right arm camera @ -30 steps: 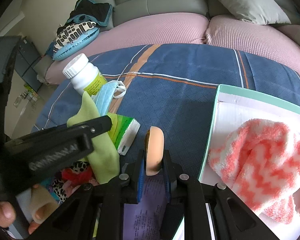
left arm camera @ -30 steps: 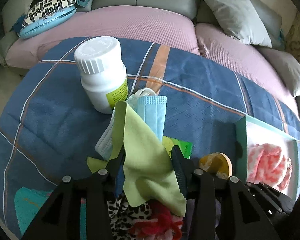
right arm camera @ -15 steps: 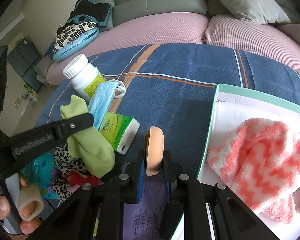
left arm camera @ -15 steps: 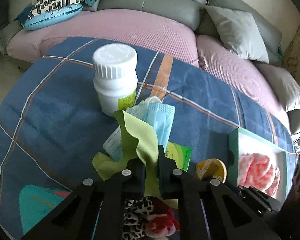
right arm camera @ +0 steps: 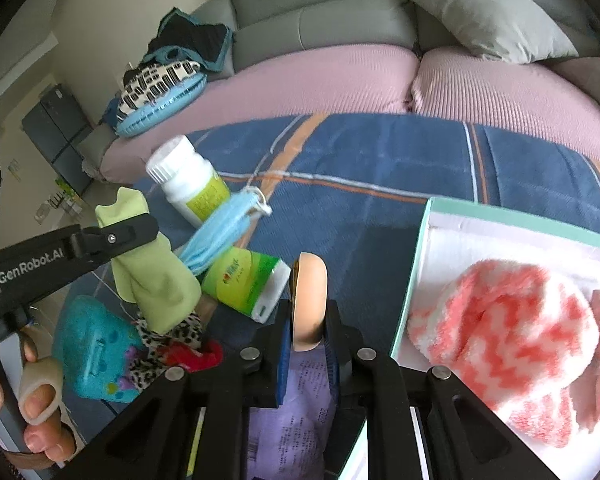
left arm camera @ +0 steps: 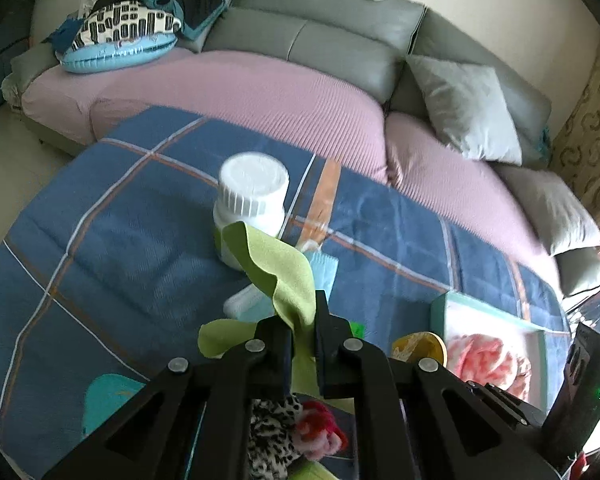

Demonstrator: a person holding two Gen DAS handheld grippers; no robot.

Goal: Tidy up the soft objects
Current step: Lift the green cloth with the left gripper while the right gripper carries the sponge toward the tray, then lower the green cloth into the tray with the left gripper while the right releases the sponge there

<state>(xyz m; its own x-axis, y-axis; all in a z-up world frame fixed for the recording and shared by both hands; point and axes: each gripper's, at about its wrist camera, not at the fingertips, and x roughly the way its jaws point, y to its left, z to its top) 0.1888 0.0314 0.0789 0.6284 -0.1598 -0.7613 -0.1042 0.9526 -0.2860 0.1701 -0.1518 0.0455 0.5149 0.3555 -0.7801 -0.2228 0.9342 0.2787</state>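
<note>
My left gripper (left arm camera: 303, 312) is shut on a light green cloth (left arm camera: 281, 270) and holds it lifted above the blue plaid blanket; the cloth (right arm camera: 152, 272) hangs from it in the right wrist view. My right gripper (right arm camera: 309, 312) is shut on a round peach-coloured puff (right arm camera: 309, 300), seen edge-on. A blue face mask (right arm camera: 220, 236) lies beside a white bottle (right arm camera: 188, 184). A mint-rimmed white box (right arm camera: 428, 240) at the right holds a pink and white fluffy cloth (right arm camera: 508, 336).
A green tissue pack (right arm camera: 244, 280), a teal pouch (right arm camera: 92, 352) and a leopard-print and red scrunchie pile (right arm camera: 172, 348) lie on the blanket (left arm camera: 120, 248). A purple packet (right arm camera: 300, 412) lies under my right gripper. The sofa with grey pillows (left arm camera: 460, 116) stands behind.
My left gripper closed on the green cloth and lifted it up off the mask and tissue pack. The right gripper kept hold of the puff and barely moved.
</note>
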